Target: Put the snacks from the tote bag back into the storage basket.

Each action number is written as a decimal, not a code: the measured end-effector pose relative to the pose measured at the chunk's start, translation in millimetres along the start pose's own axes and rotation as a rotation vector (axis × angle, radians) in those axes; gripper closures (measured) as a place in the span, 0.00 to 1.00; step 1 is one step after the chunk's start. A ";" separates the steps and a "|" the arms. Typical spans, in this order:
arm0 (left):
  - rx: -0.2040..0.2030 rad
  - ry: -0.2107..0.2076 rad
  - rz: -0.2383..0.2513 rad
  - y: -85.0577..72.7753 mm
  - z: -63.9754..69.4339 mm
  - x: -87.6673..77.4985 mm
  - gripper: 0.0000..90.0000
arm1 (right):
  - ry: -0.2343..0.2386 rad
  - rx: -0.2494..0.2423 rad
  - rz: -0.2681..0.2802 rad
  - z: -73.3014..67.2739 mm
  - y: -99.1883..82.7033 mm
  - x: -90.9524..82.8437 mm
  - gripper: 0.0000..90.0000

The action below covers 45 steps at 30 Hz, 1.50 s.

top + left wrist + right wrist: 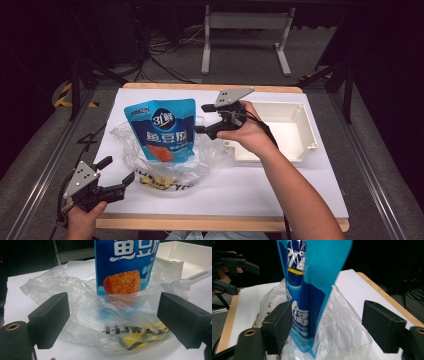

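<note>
Blue snack pouch (pixel 162 131) stands upright in the middle of the white-covered table (pixel 280 185), its lower part sunk into a crumpled clear plastic bag (pixel 197 162) that spreads around it. Its front shows white lettering and a picture of an orange cube. At the near bottom of the bag lies something yellow with black print (pixel 136 338), too crumpled to read.

Just right of the pouch, the right gripper (pixel 200 119) comes in from the right side, held in a hand (pixel 250 135) whose forearm stretches back to the near edge. Its jaws are spread; in the right gripper view the pouch's edge (pixel 317 290) stands between them, close against the left jaw, while the right jaw is well clear of it. No squeeze shows on the pouch.

At the near left corner, the left gripper (pixel 117 172) sits in the other hand (pixel 82 220), pointing toward the bag. Its jaws are spread wide too, with the near side of the bag in front of them and nothing pinched.

A white plastic tray (pixel 300 145) rests at the far right of the table, just behind the right hand.
</note>
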<state>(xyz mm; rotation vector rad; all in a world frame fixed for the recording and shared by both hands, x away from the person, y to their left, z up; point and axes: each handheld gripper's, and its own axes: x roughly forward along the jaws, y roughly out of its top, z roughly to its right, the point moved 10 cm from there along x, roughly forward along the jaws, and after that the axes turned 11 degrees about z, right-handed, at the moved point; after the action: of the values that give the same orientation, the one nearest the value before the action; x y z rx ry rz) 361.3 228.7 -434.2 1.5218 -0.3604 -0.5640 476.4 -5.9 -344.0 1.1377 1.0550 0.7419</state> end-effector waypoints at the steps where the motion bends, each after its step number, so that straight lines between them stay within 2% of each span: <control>1: 0.000 0.000 -0.001 0.0 -0.1 -0.1 0.13 | 0.005 0.002 0.000 -0.7 -1.2 3.8 0.30; 4: -0.002 0.001 -0.002 -0.3 -0.4 -0.1 0.13 | 0.037 0.015 0.001 -3.2 -5.7 15.7 0.29; 7: -0.001 0.004 0.002 0.0 -1.0 -0.1 0.13 | 0.031 0.058 0.055 -4.8 -9.1 26.2 0.30; 11: -0.001 0.006 0.001 0.0 -1.8 -0.5 0.13 | 0.063 0.033 0.055 -12.5 -17.9 39.5 0.29; 19: -0.002 0.007 0.001 0.3 -2.0 -0.7 0.13 | 0.097 0.025 0.042 -20.2 -32.8 58.1 0.26; 25: -0.005 0.008 0.005 1.0 -3.5 -1.5 0.13 | 0.121 0.041 0.096 -24.7 -39.3 68.3 0.26; 27: -0.006 0.007 0.004 0.5 -3.3 -1.2 0.13 | 0.123 0.039 0.098 -25.8 -41.3 70.9 0.25; 38: -0.012 0.008 0.006 0.9 -4.2 -1.6 0.13 | 0.129 -0.003 0.119 -29.5 -50.0 82.5 0.24; 41: -0.010 0.008 0.000 0.5 -4.6 -1.9 0.13 | 0.137 -0.035 0.117 -30.4 -52.6 85.4 0.25; 45: -0.013 0.005 0.003 0.5 -4.5 -1.6 0.13 | 0.125 -0.075 0.120 -29.6 -55.3 89.3 0.25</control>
<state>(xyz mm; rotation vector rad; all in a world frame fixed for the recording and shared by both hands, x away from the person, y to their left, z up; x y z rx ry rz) 362.5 233.3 -433.6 1.5098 -0.3542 -0.5589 478.3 68.5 -423.8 1.1088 1.0608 0.9495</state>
